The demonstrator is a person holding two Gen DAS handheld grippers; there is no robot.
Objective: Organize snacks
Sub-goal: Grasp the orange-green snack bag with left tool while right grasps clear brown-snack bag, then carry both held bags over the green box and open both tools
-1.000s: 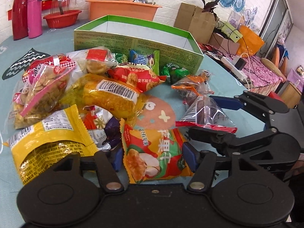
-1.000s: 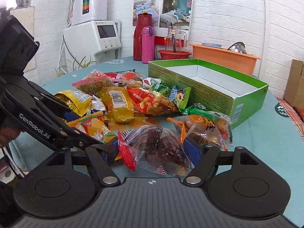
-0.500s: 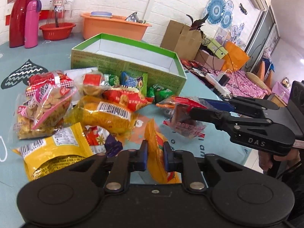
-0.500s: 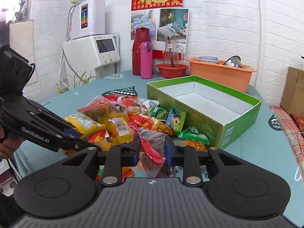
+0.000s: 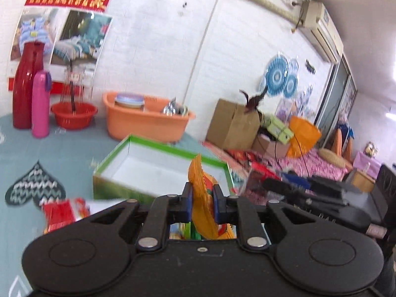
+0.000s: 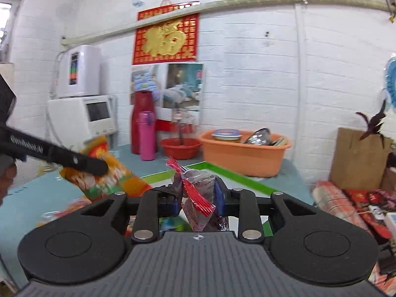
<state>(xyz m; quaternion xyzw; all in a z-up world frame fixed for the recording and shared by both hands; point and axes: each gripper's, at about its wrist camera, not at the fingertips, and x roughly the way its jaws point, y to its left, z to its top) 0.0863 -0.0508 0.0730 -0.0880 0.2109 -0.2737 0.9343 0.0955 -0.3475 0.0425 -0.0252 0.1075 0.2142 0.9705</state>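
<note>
Both packets off the table: left tongs clamping orange packet edge-up, right tongs red-sealed packet.

Right tongs clamp clear red-edged snack packet; green box just beyond.

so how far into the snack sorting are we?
Early. Done: nothing visibly packed; the part of the green box in view is bare. In hand: left tool is shut on an orange snack packet, right tool on a clear packet with red seal, both lifted near the box. Left: dropping these in, plus packets on the table.
</note>
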